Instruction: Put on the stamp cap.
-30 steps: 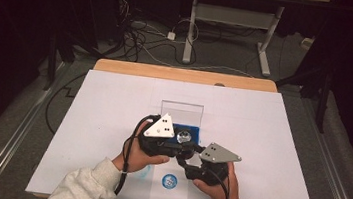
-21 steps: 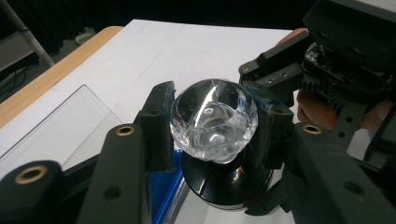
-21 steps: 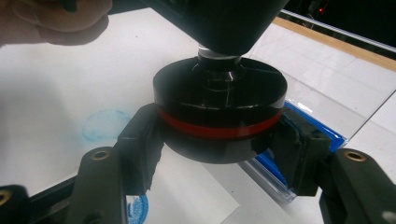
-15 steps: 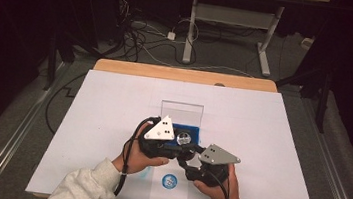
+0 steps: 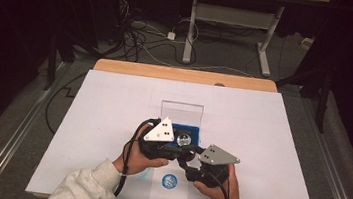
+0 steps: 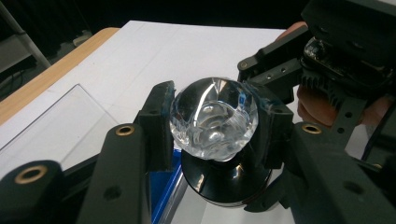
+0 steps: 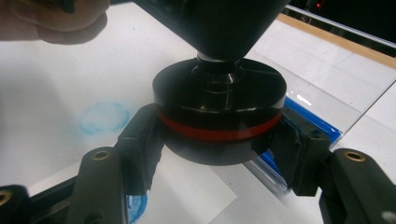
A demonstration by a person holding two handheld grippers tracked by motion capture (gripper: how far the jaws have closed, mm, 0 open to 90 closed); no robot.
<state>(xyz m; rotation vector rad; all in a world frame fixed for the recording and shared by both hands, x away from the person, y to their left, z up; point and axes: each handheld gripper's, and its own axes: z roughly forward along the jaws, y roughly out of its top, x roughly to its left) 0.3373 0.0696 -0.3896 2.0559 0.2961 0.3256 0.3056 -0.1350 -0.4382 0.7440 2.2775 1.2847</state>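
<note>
**Two grippers clamp a glass ball and its black base beside the blue tray**

High view: a white sheet (image 5: 111,122) covers the counter (image 5: 182,74). Near its middle lies a blue tray (image 5: 192,132) with a clear upright panel (image 5: 181,112) at its far edge. The left gripper (image 5: 175,147), topped by a grey three-cornered plate, reaches in from the tray's left, and the right gripper (image 5: 189,159) comes up from the tray's near side. Their tips meet at a clear glass ball (image 5: 183,140) just over the tray's near edge. A round blue sticker (image 5: 169,181) lies on the sheet nearer the person than the tray, between the two hands.

Left gripper view: the left gripper (image 6: 212,122) has its two black jaws pinching the glass ball (image 6: 214,117), one pad on each side, touching it. The ball sits on top of a black round base (image 6: 226,179). The blue tray (image 6: 164,186) shows just below and left of the base, with the clear panel (image 6: 51,126) lying further left. The right gripper's body stands beyond the ball, at the upper right.

Right gripper view: the right gripper (image 7: 219,135) pinches the black round base (image 7: 219,109), its pads pressed against the sides at the level of a red band (image 7: 219,132) that runs around the base. The blue tray (image 7: 310,123) lies just behind and right of the base. A faint blue ring mark (image 7: 103,117) shows on the sheet, left of the base.
</note>
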